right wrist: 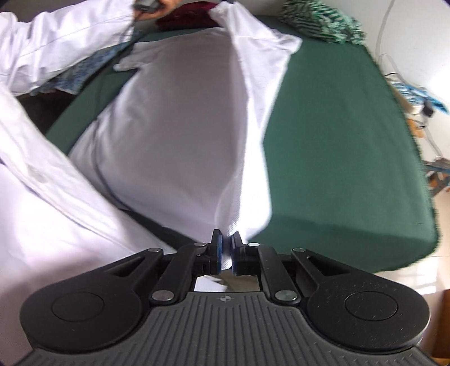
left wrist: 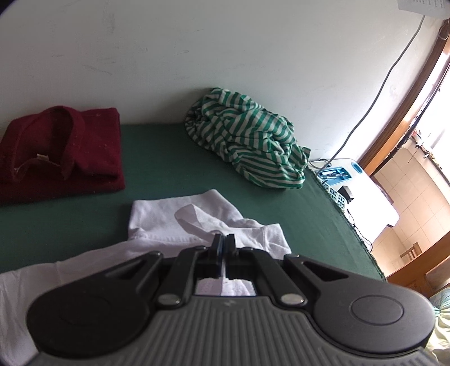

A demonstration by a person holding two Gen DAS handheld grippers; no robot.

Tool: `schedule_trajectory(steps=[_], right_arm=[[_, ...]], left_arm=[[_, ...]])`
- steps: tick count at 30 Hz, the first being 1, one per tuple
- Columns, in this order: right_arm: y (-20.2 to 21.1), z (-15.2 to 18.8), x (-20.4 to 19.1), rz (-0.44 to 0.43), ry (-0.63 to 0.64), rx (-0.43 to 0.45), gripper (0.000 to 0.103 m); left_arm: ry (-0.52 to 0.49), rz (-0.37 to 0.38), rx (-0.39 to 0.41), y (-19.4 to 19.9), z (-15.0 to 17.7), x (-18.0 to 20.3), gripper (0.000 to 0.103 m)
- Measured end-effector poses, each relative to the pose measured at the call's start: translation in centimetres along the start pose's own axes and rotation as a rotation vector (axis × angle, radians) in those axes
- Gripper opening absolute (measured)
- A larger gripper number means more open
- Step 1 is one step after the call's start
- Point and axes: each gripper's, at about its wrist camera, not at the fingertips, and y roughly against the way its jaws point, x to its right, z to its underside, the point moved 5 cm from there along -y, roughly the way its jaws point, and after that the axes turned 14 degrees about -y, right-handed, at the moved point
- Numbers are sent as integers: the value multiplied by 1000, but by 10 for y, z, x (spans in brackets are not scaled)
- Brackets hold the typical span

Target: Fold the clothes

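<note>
A white shirt (right wrist: 182, 118) lies lengthwise on the green table (right wrist: 337, 140), partly lifted. My right gripper (right wrist: 225, 242) is shut on its near hem edge and holds it above the table. My left gripper (left wrist: 223, 242) is shut on the white shirt (left wrist: 174, 219) near its collar end, at the far end of the garment. A folded dark red shirt (left wrist: 59, 149) lies at the back left. A crumpled green-and-white striped garment (left wrist: 247, 140) lies at the back right against the wall, also in the right wrist view (right wrist: 323, 22).
A white wall (left wrist: 225, 50) runs behind the table (left wrist: 168, 157). The table's right edge (left wrist: 351, 225) drops to a floor with a white box and blue basket (left wrist: 337, 174). The person's white sleeves (right wrist: 42, 183) hang at the left.
</note>
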Motion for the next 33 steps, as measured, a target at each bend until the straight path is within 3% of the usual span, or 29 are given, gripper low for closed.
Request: schedule_trajectory(steps=[12, 15, 18, 20, 21, 22, 23, 25, 27, 29, 33], right_arm=[[-40, -7, -56, -365, -14, -99, 6], [-57, -6, -60, -385, -32, -191, 13], [-58, -6, -55, -426, -93, -254, 13], [-35, -11, -47, -479, -126, -193, 13], [-24, -14, -40, -493, -150, -154, 22], [-13, -16, -29, -466, -183, -101, 29], [-8, -16, -18, -393, -199, -59, 45], [-10, -10, 3, -205, -201, -15, 47], [-23, -1, 21, -92, -219, -33, 46], [-36, 6, 29, -110, -257, -54, 46], [-60, 16, 34, -145, -266, -86, 54]], left_arm=[[2, -57, -54, -26, 19, -24, 0], [-20, -81, -89, -35, 33, -27, 0], [-51, -127, -111, -37, 45, -37, 0], [-69, -165, -122, -36, 51, -47, 0], [-76, -185, -124, -31, 53, -53, 0], [-75, -200, -118, -25, 55, -61, 0], [-68, -213, -110, -17, 57, -69, 0], [-50, -233, -89, 3, 64, -81, 0], [-43, -190, -77, 25, 77, -76, 0], [-53, -98, -71, 49, 95, -57, 0], [-99, 141, -158, 87, 160, 19, 0]])
